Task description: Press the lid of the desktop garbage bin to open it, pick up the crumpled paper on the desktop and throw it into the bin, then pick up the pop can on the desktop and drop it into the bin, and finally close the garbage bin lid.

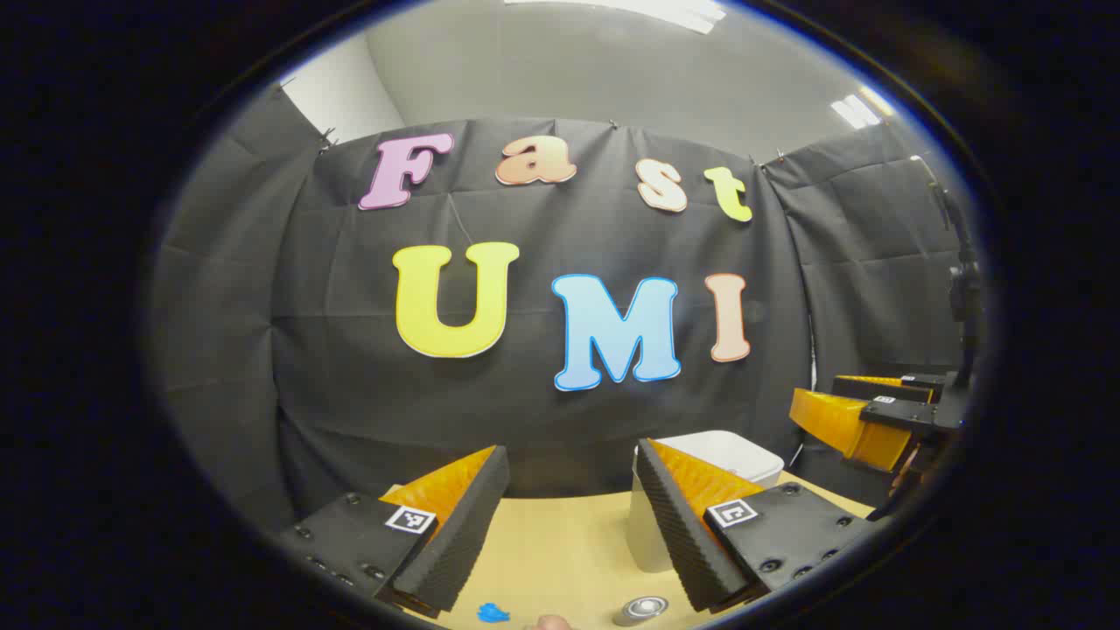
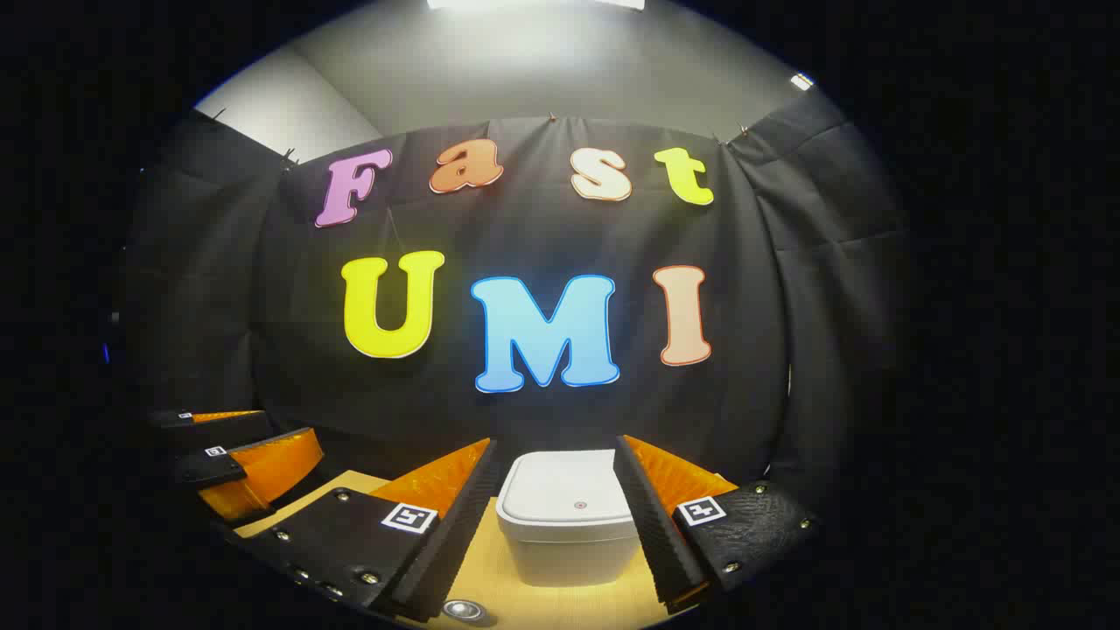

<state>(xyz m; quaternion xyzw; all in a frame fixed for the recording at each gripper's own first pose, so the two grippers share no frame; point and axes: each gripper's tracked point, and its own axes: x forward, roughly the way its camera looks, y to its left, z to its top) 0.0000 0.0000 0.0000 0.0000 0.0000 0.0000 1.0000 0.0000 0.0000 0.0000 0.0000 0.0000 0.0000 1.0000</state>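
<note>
Closest in the left gripper view is the pop can (image 1: 641, 609), standing on the worktop (image 1: 560, 542) near a blue scrap (image 1: 493, 613). Left gripper (image 1: 569, 525) is spread wide, holding nothing. Right gripper (image 2: 556, 516) is spread too, up above the worktop, with the white garbage bin (image 2: 569, 516) showing between its fingers, lid closed.

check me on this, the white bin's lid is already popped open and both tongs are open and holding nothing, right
Not quite: the white bin has its lid closed flat, as the right gripper view shows. The rest holds: the left tongs and right tongs are both open and holding nothing.
</note>
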